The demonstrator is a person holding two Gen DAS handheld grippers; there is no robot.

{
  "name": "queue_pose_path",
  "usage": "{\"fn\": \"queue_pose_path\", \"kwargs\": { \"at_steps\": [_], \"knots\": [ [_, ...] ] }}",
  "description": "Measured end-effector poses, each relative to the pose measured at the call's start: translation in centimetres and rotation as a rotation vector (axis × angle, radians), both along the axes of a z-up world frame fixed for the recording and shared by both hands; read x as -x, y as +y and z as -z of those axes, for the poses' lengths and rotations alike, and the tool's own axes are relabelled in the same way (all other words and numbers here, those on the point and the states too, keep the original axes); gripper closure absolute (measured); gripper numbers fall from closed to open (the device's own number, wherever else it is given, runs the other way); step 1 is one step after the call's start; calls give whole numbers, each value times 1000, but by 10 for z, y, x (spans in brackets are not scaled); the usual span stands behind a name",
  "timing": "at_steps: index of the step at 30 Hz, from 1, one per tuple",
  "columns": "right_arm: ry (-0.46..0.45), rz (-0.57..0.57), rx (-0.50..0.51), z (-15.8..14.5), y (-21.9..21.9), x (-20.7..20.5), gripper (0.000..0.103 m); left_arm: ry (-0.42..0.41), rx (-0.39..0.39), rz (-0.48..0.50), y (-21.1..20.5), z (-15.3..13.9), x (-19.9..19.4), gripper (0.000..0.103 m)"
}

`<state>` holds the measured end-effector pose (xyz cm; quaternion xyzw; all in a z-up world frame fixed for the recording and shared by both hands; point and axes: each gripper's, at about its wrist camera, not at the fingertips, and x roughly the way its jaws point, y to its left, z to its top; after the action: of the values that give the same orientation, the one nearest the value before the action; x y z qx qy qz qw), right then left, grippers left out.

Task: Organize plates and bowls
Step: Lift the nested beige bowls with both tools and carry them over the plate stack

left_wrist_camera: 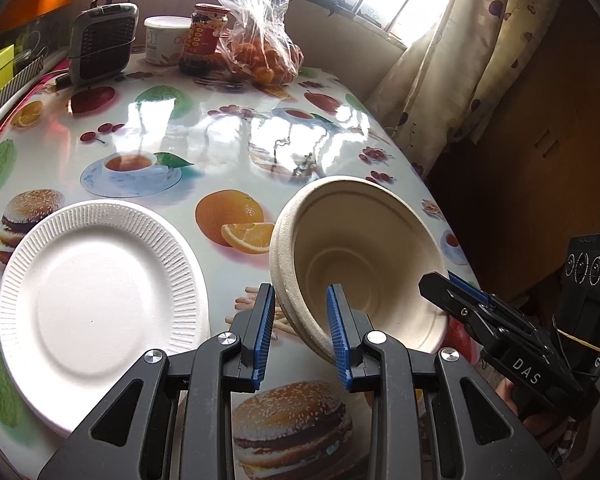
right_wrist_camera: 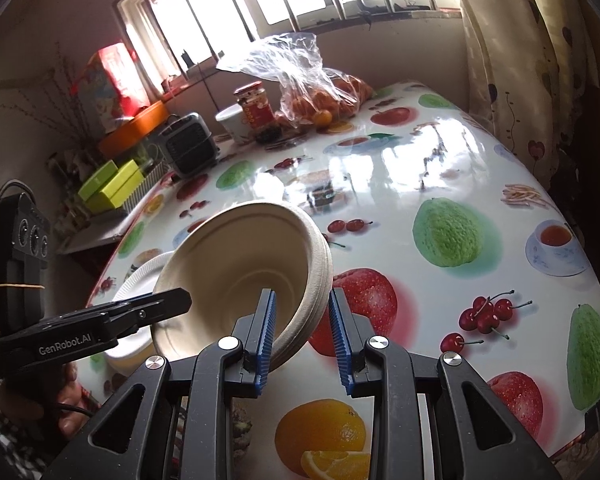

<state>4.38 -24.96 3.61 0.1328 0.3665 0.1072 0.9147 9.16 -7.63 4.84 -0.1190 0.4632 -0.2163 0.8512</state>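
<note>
At the left we see the white foam plates [left_wrist_camera: 100, 300], ribbed-rimmed and stacked on the glossy fruit-print tabletop [left_wrist_camera: 220, 140]. Beside them hangs the stack of beige pulp bowls [left_wrist_camera: 360, 256], matte and fibrous, tilted and clear of the cloth. Our left claw [left_wrist_camera: 300, 336] is pinched narrow on the near wall of the stack; our right claw [right_wrist_camera: 302, 340] likewise grips the opposite rim. We judge the bowls are mid-carry; next we must level them and set them down steadily.
</note>
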Motion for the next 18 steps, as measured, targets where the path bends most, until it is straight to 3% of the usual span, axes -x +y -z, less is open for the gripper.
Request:
{"fn": "queue_pose_path", "kwargs": {
  "at_steps": [18],
  "knots": [
    [-18, -87, -2, -6, 37, -15, 76, -24, -18, -84, 37, -10, 2, 75]
  ]
}}
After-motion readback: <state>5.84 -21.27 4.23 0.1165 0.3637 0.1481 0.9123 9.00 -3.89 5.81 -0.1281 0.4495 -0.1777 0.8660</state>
